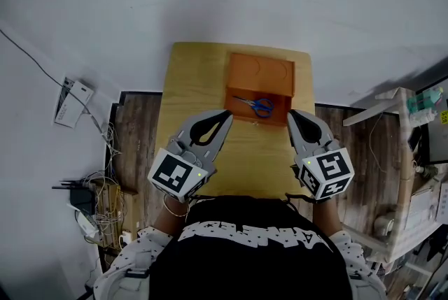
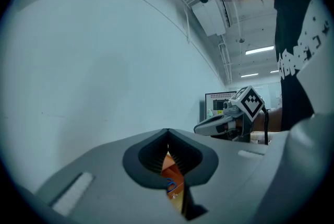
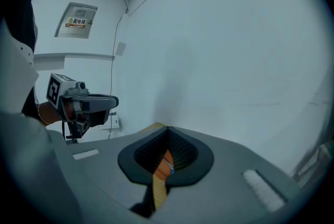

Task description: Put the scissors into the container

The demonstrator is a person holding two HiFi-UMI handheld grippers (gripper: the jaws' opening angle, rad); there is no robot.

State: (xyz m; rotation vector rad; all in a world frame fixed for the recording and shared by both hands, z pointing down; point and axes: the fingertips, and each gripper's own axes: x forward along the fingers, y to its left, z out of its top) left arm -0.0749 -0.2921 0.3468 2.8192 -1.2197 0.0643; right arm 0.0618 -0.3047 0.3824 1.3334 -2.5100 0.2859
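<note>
Right gripper (image 1: 291,115) closed, empty; overhead, scissors (image 1: 257,105) in container (image 1: 246,75).

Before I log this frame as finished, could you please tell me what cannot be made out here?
Scissors: too small in the head view to tell blades open or closed; each gripper view shows only a blue sliver past its shut jaws.
Table: near edge hidden by the person's torso, head view.

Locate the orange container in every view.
Head view: container at the table's far end, centre.
Left gripper view: orange sliver, bottom centre.
Right gripper view: orange sliver, bottom centre.
Shared landmark: scissors, blue handle, inside it.
</note>
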